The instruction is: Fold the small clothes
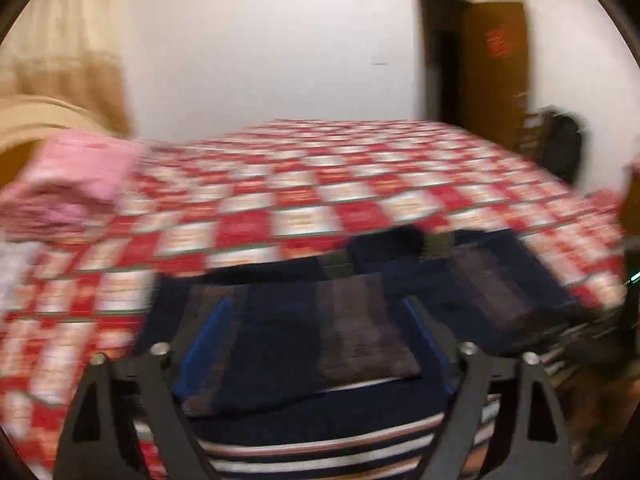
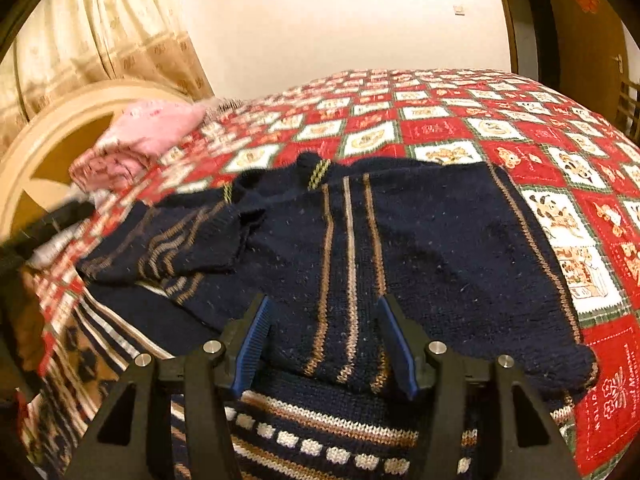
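A dark navy knitted sweater [image 2: 420, 240] with tan and cream stripes lies spread on the red-and-white patterned bedspread [image 2: 440, 128]. One sleeve [image 2: 180, 236] is folded in over its body. My right gripper [image 2: 324, 304] hovers low over the sweater's striped middle near the hem. Its jaws are partly apart, the fabric lies under and between them, and both blue pads show bare. In the blurred left wrist view my left gripper [image 1: 316, 320] stands wide open over the same sweater [image 1: 360, 320], holding nothing.
Folded pink clothes [image 2: 152, 128] are piled at the bed's far left by a curved beige headboard [image 2: 60, 128] and curtains [image 2: 100, 24]. A brown door [image 1: 496, 64] and a dark bag [image 1: 560, 148] stand beyond the bed's right side. Bedspread [image 1: 280, 200] stretches behind the sweater.
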### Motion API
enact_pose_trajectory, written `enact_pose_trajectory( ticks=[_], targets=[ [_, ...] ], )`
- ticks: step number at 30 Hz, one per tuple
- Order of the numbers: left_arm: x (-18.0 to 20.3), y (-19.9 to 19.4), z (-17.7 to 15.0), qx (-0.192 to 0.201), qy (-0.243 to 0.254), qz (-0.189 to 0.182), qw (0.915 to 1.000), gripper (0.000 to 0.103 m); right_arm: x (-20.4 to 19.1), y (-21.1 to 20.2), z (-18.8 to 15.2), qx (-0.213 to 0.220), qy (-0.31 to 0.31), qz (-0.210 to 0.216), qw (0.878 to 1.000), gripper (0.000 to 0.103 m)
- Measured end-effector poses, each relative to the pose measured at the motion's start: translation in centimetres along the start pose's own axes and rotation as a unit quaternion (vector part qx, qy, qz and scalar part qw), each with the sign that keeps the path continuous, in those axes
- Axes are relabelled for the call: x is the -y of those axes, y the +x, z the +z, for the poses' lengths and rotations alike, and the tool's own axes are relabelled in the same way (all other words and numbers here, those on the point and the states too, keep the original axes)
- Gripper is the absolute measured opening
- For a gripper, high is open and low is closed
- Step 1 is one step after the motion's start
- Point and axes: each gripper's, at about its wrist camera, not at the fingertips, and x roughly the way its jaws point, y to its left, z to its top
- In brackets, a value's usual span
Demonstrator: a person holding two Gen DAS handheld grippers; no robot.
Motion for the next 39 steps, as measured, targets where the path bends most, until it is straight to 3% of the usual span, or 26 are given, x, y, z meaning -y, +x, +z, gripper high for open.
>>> enact_pose_trajectory(
  ticks=[2, 4, 7, 11, 14, 17, 23, 24, 26, 29, 31, 39],
  targets=[
    [-3.9, 0.4, -1.2, -0.009, -0.019, 0.059, 0.998, 0.09, 0.4, -1.0, 0.3, 0.018, 0.021, 0.017, 0.999, 0.057],
    [-8.1, 0.7, -2.6, -0.024, -0.056, 0.106, 0.9925, 0.09, 0.6, -1.1, 0.8, 0.005, 0.052, 0.041, 0.998, 0.057],
    [-13.6, 1.7, -5.2, -0.046, -0.126, 0.115, 0.9843, 0.09, -0.5, -0.4, 1.8, -0.028, 0.085, 0.077, 0.993, 0.057],
    [-16.7, 4.1, -7.5, -0.084, -0.198, 0.068, 0.9743, 0.09, -3.7, 2.7, 3.3, -0.091, 0.096, 0.114, 0.985, 0.057],
    [-17.2, 4.7, -7.9, -0.087, -0.226, 0.019, 0.9702, 0.094, -5.3, 5.6, 3.9, -0.122, 0.104, 0.1, 0.982, 0.057],
    [-16.9, 4.6, -8.4, -0.091, -0.233, 0.008, 0.9681, 0.096, -6.0, 8.7, 4.0, -0.147, 0.117, 0.057, 0.981, 0.057],
    [-18.9, 3.9, -9.5, -0.061, -0.294, -0.025, 0.9536, 0.097, -6.3, 10.3, 4.0, -0.138, 0.136, 0.044, 0.98, 0.055],
    [-18.9, 3.8, -9.5, -0.061, -0.295, -0.027, 0.9532, 0.097, -6.6, 10.5, 4.0, -0.142, 0.135, 0.052, 0.979, 0.047],
    [-18.7, 3.9, -9.4, -0.062, -0.289, -0.022, 0.9551, 0.097, -7.0, 10.7, 4.1, -0.15, 0.13, 0.053, 0.979, 0.042],
    [-18.5, 3.9, -9.3, -0.064, -0.283, -0.017, 0.9567, 0.098, -7.9, 11.4, 4.4, -0.154, 0.105, 0.036, 0.982, 0.019],
    [-18.9, 3.8, -9.5, -0.06, -0.291, -0.017, 0.9548, 0.098, -8.6, 11.1, 4.6, -0.143, 0.082, 0.018, 0.986, 0.014],
    [-19.1, 3.7, -9.6, -0.053, -0.296, -0.023, 0.9533, 0.099, -10.4, 7.1, 7.5, -0.067, -0.006, -0.033, 0.997, 0.012]
  ],
)
